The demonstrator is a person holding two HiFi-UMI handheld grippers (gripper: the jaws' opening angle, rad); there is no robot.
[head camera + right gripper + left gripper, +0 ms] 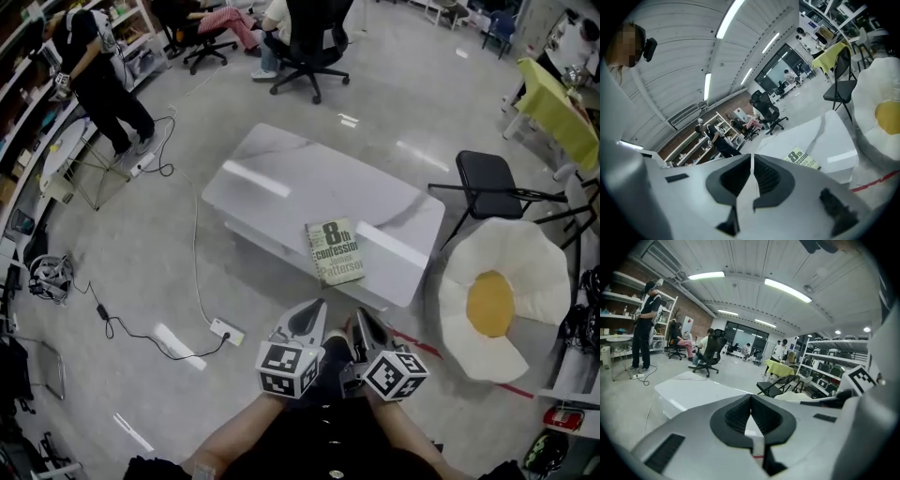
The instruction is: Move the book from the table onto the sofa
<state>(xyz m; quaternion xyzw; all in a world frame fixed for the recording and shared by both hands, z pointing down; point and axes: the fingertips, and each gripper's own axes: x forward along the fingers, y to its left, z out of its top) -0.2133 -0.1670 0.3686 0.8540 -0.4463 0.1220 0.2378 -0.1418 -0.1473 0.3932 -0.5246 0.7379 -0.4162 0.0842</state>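
A pale green paperback book [335, 251] lies flat near the front edge of the white marble-look table [281, 192]; the right gripper view also catches the book [802, 159] on the table [829, 136]. Both grippers hang close together in front of me, short of the table's near edge. My left gripper [314, 310] has its jaws together with nothing between them, and in its own view the left gripper [751, 414] points over the table [689, 390]. My right gripper [361, 319] is likewise shut and empty, its jaws meeting in its own view at the right gripper [753, 176].
A fried-egg cushion seat [502, 300] sits right of the table, a black folding chair [492, 183] behind it. A power strip [226, 331] and cables lie on the floor at left. A person [98, 75] stands by shelves far left; office chairs [309, 47] stand beyond the table.
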